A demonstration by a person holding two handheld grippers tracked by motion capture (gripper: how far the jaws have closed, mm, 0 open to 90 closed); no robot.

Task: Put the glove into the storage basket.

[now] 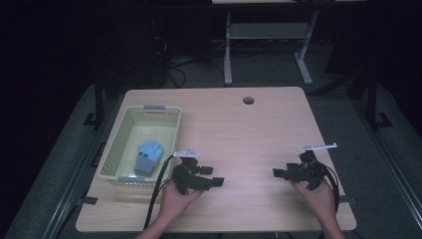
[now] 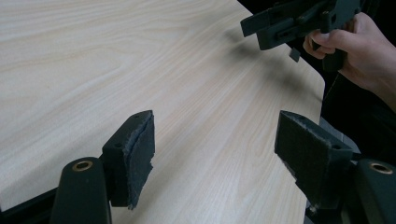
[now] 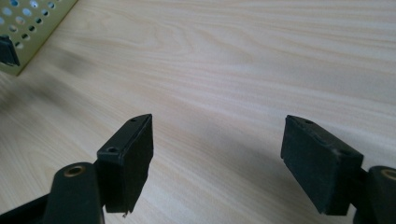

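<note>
Block [image 1: 148, 157], blue, one only, lying in the near half of the one basket [image 1: 112, 152] at the table's [image 1: 249, 134] left edge, well apart from both tongs. Left gripper [image 1: 219, 182] and right gripper [image 1: 276, 173], two in all, each with jaws spread wide on nothing, hovering low over bare wood and facing one another. Risks, as judged: snagging the basket wall on the reach in and tipping it off the near edge; fouling the left cable [image 1: 158, 191].

A blue toy-like block [image 1: 148, 157] lies flat inside the pale-green perforated basket [image 1: 115, 144].
</note>
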